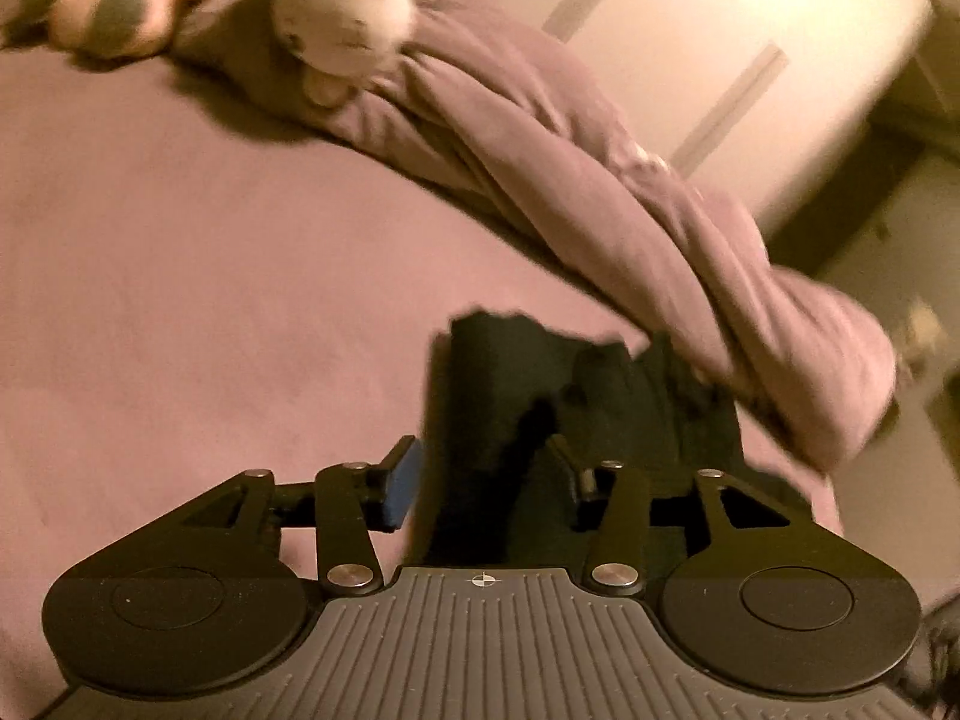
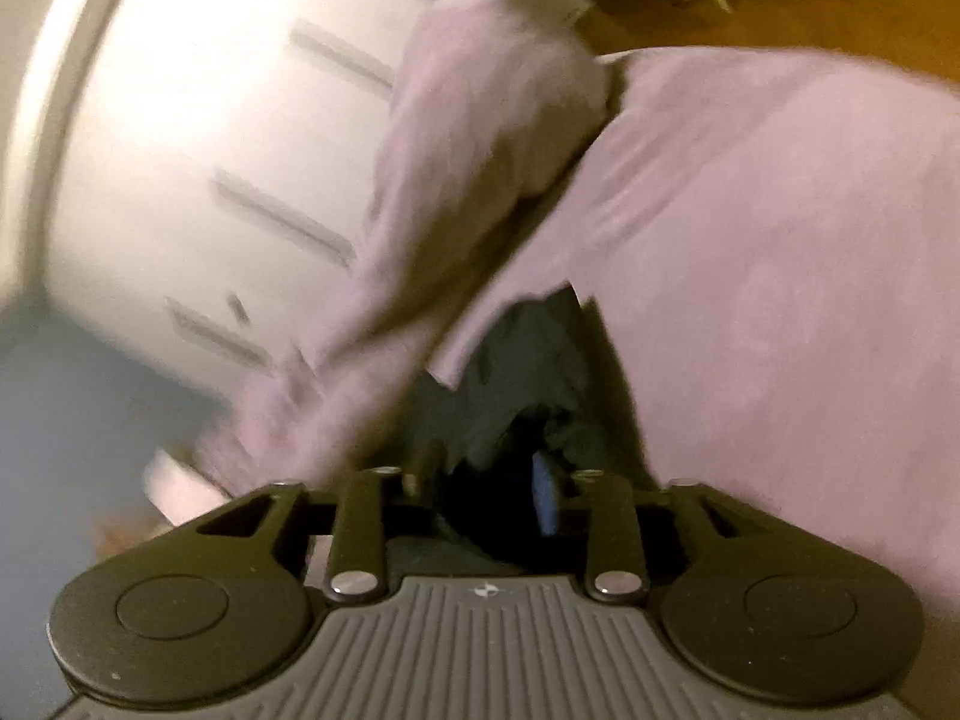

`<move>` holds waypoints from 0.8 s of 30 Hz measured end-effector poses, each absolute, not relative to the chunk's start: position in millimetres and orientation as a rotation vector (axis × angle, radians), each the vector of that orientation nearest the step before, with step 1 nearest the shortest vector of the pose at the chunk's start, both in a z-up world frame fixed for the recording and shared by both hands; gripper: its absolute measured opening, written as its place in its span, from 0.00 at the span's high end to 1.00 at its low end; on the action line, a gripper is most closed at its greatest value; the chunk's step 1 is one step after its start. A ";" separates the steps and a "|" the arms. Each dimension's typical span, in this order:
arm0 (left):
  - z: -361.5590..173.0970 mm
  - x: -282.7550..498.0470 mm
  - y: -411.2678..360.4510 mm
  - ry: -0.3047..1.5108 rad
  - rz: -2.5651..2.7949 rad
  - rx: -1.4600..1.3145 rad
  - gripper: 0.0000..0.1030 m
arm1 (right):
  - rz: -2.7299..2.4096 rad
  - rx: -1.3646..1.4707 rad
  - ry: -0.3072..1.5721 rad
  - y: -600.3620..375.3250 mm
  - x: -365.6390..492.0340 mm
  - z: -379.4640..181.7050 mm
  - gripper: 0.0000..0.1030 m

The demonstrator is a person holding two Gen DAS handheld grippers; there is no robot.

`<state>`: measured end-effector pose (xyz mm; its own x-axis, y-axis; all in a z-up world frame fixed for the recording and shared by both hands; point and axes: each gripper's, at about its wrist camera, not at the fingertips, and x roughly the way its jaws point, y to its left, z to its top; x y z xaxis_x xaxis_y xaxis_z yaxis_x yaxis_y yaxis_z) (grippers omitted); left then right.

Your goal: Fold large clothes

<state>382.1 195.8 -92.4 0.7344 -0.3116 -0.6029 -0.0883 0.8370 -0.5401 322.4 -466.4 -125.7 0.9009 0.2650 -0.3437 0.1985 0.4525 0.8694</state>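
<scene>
A black garment (image 1: 570, 396) lies on the pink bed sheet (image 1: 210, 300) near the bed's edge. My left gripper (image 1: 480, 474) is open, its jaws spread wide around the near part of the garment, with one blue pad (image 1: 401, 486) showing at the left. In the right wrist view the same black garment (image 2: 516, 372) bunches up between the jaws of my right gripper (image 2: 486, 474). The jaws stand partly apart with cloth between them; one blue pad (image 2: 545, 495) shows. The view is blurred and I cannot tell whether the cloth is pinched.
A rumpled pink duvet (image 1: 570, 168) runs diagonally across the bed, right behind the garment. Plush toys (image 1: 342, 12) lie at the bed's far end. A white wardrobe (image 2: 210, 138) stands beside the bed, with floor below it.
</scene>
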 end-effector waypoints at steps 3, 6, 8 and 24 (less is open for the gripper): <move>-99.8 390.9 179.8 0.781 -0.212 -0.518 0.45 | -0.050 0.986 0.420 -472.6 309.3 -117.4 0.35; -99.4 402.1 158.0 0.777 -0.289 -0.450 0.42 | -0.043 0.717 0.523 -454.5 316.3 -107.4 0.35; -95.9 413.4 141.2 0.776 -0.311 -0.398 0.34 | -0.025 0.634 0.570 -444.2 323.6 -107.5 0.35; -85.5 425.8 98.1 0.773 -0.293 -0.178 0.89 | -0.061 0.421 0.601 -406.9 363.5 -114.3 0.92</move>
<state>425.8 98.1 -85.5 0.6783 -0.3244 -0.6593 0.1949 0.9445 -0.2643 363.5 -406.9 -114.3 0.8255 0.0649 -0.5607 0.1770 0.9135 0.3663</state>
